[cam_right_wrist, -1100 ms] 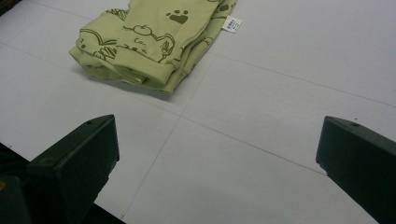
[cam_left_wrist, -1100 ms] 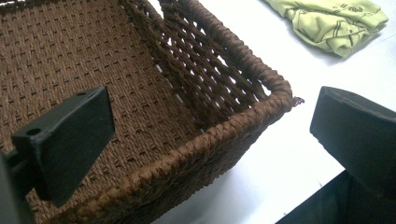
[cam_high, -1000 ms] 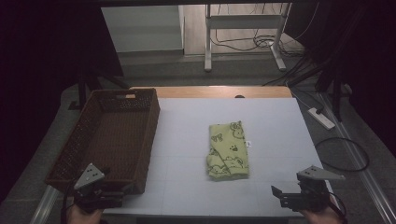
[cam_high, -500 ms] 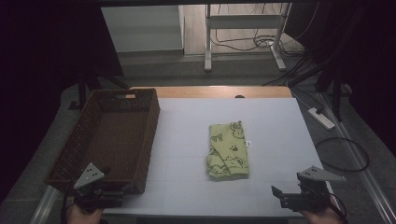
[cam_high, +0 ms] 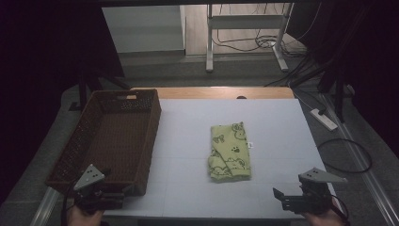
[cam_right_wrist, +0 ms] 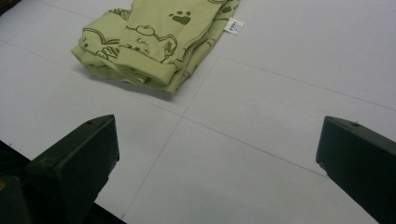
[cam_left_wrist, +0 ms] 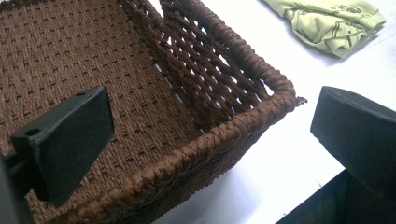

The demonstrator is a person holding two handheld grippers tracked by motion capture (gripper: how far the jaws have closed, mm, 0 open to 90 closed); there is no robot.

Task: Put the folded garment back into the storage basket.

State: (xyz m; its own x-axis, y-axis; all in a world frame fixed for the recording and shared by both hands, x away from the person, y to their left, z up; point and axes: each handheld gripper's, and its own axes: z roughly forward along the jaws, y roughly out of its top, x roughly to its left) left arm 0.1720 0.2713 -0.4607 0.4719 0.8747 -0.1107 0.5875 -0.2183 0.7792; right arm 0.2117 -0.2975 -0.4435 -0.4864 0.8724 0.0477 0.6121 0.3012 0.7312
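A folded light-green garment (cam_high: 229,151) with dark animal prints lies mid-table; a small white tag (cam_right_wrist: 234,25) sticks out of it. It appears at the top of the right gripper view (cam_right_wrist: 154,42) and in the far corner of the left gripper view (cam_left_wrist: 331,21). A brown woven basket (cam_high: 109,136) stands at the table's left, nothing inside it. My left gripper (cam_high: 101,197) is open at the basket's near corner (cam_left_wrist: 275,100), jaws astride the rim. My right gripper (cam_high: 294,200) is open at the front right edge, short of the garment, holding nothing.
The white table (cam_high: 277,127) has a wooden strip along its far edge. Beyond it stand a metal desk frame (cam_high: 244,37) and floor cables (cam_high: 343,150). A power strip (cam_high: 323,118) lies on the floor to the right.
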